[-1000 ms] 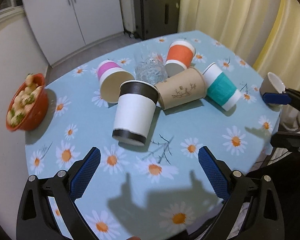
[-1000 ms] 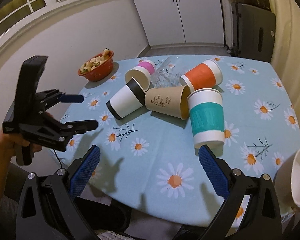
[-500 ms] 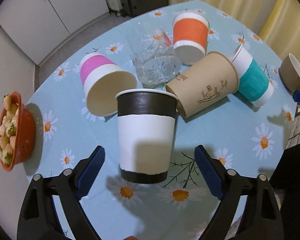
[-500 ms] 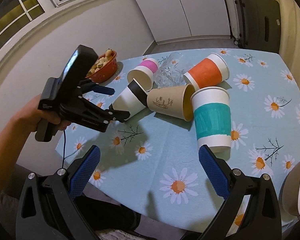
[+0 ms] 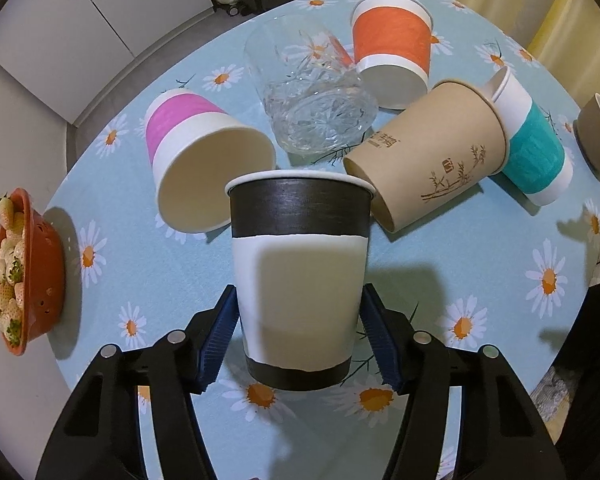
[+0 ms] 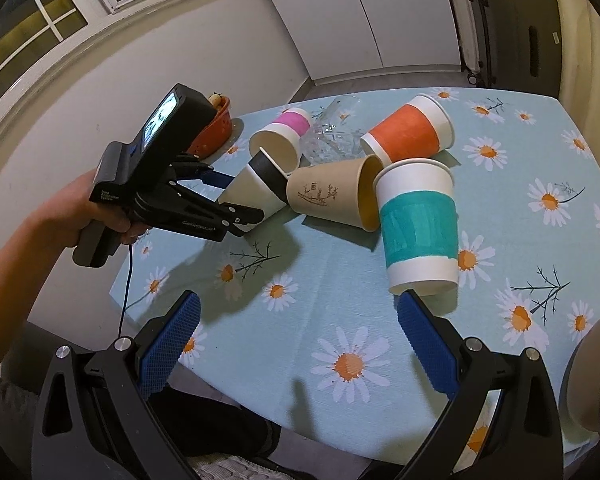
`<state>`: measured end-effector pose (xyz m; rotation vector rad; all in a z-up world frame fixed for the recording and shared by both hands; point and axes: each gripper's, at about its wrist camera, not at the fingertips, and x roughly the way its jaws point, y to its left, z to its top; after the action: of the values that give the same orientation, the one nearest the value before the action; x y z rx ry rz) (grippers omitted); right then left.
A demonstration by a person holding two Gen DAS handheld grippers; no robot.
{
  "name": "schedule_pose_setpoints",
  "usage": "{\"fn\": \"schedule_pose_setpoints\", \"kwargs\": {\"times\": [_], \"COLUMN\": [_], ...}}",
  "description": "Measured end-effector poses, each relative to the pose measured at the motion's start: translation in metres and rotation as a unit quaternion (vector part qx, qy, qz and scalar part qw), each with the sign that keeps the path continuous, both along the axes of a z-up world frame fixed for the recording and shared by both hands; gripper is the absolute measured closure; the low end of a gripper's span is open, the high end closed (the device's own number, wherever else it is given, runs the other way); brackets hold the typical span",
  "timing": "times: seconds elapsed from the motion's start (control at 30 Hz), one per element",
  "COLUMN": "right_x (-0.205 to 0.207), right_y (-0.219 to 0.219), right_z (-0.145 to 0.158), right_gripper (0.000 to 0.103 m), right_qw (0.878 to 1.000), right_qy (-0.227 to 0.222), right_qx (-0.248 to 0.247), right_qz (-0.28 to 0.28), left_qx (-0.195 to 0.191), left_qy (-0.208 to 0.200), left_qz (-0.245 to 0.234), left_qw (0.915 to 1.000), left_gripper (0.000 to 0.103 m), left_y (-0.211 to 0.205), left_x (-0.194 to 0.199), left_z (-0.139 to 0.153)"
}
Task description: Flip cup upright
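A black-and-white paper cup [image 5: 300,280] lies on its side on the daisy tablecloth, base toward me. My left gripper [image 5: 298,338] is around its lower body, with a blue pad close to each side; I cannot tell if the pads touch it. The right wrist view shows the same cup [image 6: 256,192] between the left gripper's fingers [image 6: 236,216]. My right gripper [image 6: 298,346] is open and empty over the table's near edge. Pink [image 5: 188,148], brown [image 5: 432,152], orange [image 5: 392,48] and teal [image 5: 532,148] cups lie tipped nearby.
A clear glass [image 5: 312,92] lies on its side behind the cups. An orange bowl of strawberries [image 5: 16,272] stands at the left table edge. A grey bowl [image 5: 598,136] sits at the right edge. Cabinets and curtains lie beyond the table.
My left gripper has moved forward and down until its fingers are on both sides of the black-and-white cup, and they have narrowed. My right gripper has shifted only slightly.
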<state>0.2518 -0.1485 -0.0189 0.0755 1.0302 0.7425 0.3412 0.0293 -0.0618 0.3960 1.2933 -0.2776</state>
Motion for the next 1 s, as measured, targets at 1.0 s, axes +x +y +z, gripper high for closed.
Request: {"fn": "schedule_pose_setpoints", "kwargs": {"times": [1.0], "right_x": [-0.011], "right_y": [-0.022], "right_z": [0.025], "right_gripper": [0.005], "right_qw": [0.999], "right_qy": [0.019], "right_qx": [0.036], "right_qz": [0.000], "left_qx": [-0.244], "left_qy": [-0.004], "left_qz": [0.205], "left_qw": [0.9478], "left_gripper": [0.044], "left_y": [-0.001], "left_x": [-0.098], "left_z": [0.031]}}
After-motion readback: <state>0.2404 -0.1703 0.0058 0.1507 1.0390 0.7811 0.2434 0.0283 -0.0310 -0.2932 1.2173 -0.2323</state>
